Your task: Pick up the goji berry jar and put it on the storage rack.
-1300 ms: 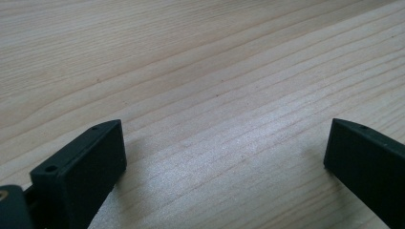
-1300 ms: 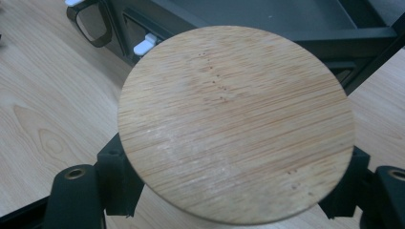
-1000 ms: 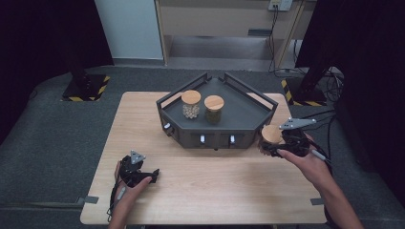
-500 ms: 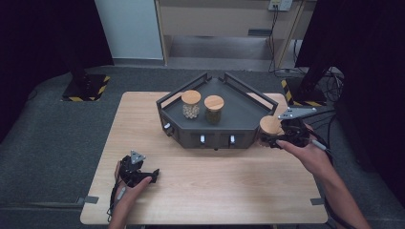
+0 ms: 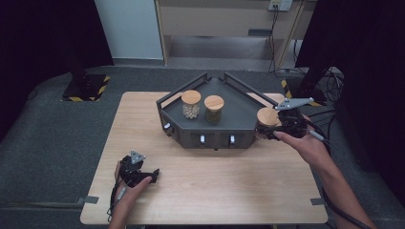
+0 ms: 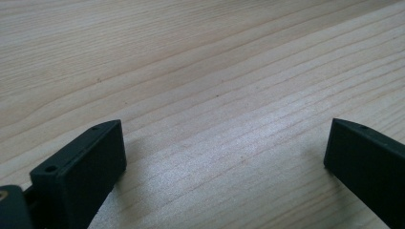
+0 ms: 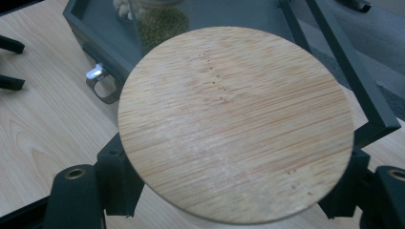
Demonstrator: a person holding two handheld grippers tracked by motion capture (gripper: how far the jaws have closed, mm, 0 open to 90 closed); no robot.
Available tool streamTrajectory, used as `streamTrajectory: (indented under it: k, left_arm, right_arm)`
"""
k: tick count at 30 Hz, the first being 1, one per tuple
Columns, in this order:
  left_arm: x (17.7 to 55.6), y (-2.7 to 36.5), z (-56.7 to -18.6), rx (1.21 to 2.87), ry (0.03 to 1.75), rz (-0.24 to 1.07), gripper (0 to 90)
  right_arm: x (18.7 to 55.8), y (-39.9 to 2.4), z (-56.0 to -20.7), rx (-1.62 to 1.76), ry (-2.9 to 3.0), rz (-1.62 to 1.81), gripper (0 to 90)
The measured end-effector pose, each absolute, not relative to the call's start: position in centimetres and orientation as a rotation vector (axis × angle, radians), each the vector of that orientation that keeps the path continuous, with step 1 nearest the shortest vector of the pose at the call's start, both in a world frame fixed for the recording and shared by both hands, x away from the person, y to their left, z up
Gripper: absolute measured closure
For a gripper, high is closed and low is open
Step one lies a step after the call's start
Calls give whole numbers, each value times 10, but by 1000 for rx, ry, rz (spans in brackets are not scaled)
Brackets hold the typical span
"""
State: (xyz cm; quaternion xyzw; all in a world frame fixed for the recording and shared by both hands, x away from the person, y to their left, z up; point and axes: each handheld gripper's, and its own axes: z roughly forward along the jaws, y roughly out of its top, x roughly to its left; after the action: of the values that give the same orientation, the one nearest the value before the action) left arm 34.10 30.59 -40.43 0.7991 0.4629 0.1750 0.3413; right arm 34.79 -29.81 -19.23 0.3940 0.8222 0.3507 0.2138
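- The right gripper [image 5: 271,130] is clamped on a jar with a round wooden lid [image 5: 267,116], holding it clear of the table [image 5: 143,124] at the right front corner of the dark tray [image 5: 239,112].
- In the right gripper view, the lid [image 7: 235,123] sits between the 2 black jaws.
- 2 more lidded jars [image 5: 191,104] [image 5: 213,109] stand side by side inside the tray.
- The left gripper [image 5: 141,175] rests on the table near its front left edge, jaws wide apart and holding nothing.

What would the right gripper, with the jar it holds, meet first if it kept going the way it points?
Probably the dark tray: the right gripper points left toward its right wall, with the wooden-lidded jar leading. Depth is unclear, so it might pass above the rail.
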Motion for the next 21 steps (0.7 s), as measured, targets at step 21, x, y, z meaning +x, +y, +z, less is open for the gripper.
streamTrajectory:
  k: [21]
  left_arm:
    - [341, 306, -404, 2078, 1204, 456, 0]
  right_arm:
    - [371, -288, -180, 1087, 2248, 982, 261]
